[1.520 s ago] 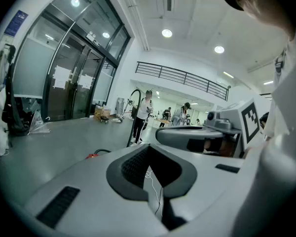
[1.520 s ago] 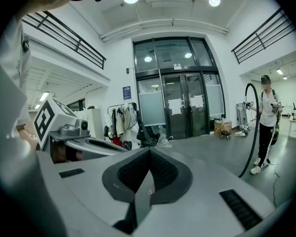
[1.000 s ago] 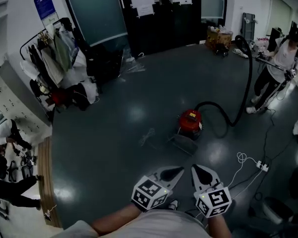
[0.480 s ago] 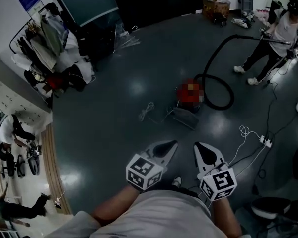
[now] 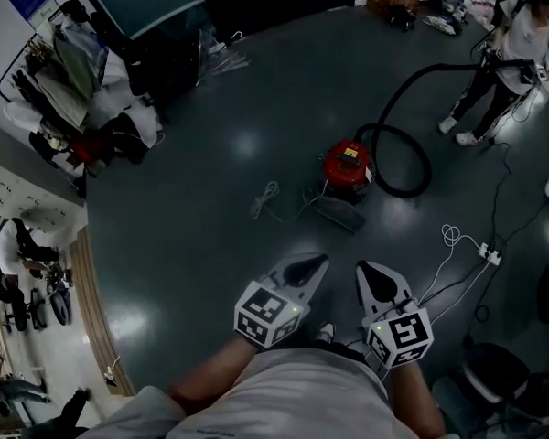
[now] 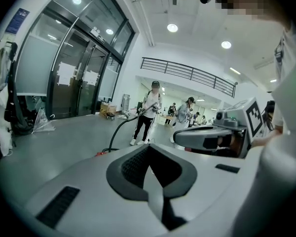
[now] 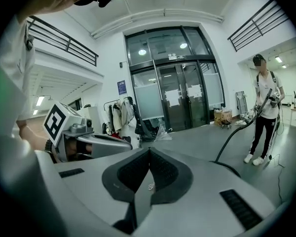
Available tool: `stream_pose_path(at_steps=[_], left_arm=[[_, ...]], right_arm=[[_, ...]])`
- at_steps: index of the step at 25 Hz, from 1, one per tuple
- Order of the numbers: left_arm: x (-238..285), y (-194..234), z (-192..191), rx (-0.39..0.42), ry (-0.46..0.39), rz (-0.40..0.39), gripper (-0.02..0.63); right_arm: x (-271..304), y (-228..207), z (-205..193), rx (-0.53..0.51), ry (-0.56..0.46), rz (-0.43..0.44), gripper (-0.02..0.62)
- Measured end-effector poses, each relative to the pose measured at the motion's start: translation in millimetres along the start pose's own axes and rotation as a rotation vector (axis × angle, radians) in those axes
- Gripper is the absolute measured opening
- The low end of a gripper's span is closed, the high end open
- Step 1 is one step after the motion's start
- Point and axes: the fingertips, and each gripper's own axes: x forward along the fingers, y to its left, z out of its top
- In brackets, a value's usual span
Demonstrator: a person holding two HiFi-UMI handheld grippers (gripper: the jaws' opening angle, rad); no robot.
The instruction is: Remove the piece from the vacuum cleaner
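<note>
Left gripper (image 5: 317, 263): I see its jaws pressed together in the left gripper view (image 6: 149, 147), with nothing between them. I hold it low in front of my body, above the floor.
Right gripper (image 5: 367, 271): its jaws are also together and empty in the right gripper view (image 7: 149, 150). It is just beside the left gripper, and the two are not touching.
Vacuum cleaner (image 5: 348, 166): a red one, standing on the dark floor (image 5: 210, 245) ahead of me, well apart from both grippers.
Hose (image 5: 415, 158): black. It makes a loop beside the vacuum cleaner and then rises to a person (image 5: 517, 39) at the far right, who holds its other end.
Flat grey part (image 5: 338, 214): it lies on the floor just beside the vacuum cleaner, on my side. I cannot tell if it is attached.
White cord (image 5: 265, 198): loose on the floor, left of the flat grey part.
Power strip (image 5: 489, 256): on the floor at my right, with a white cable.
Coat rack (image 5: 69, 62): at the far left, full of clothes.
</note>
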Motion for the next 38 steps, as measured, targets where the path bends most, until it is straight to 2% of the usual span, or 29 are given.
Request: stream_pose_path(at_steps=[3,7,11,16,19,22,26,30,38], left_arm=[[22,32,7,0.026,0.001,-0.04,0.006],[55,80,17,0.104,0.006,-0.103,0.006],[82,123,26,0.132,0.008,-0.164,0.006],[130,163,26,0.162,0.018,-0.204,0.006],[164,182,24,0.157,0.01,-0.208,0.006],[198,200,13,0.156,0.015,-0.211,0.006],[244,226,-5,0.145,0.029,-0.198,0.006],[284,250,-24,0.149,0.025,-0.184,0.006],[349,292,-107,0.131,0.104,-0.196,0.006]], right_arm=[[38,-19,0,0.0,0.023,-0.023,0.017],[92,-47,2,0.003,0.047,-0.053,0.017],[139,-66,2,-0.001,0.07,-0.083,0.017],[186,-117,-23,-0.008,0.147,-0.154,0.017],[211,-154,-50,-0.008,0.189,-0.155,0.017],[239,-191,-90,-0.029,0.245,-0.137,0.018],[288,-239,-161,-0.114,0.356,-0.1,0.022],[333,-276,-249,-0.207,0.481,-0.038,0.082],[400,-330,-424,-0.387,0.702,0.087,0.135]])
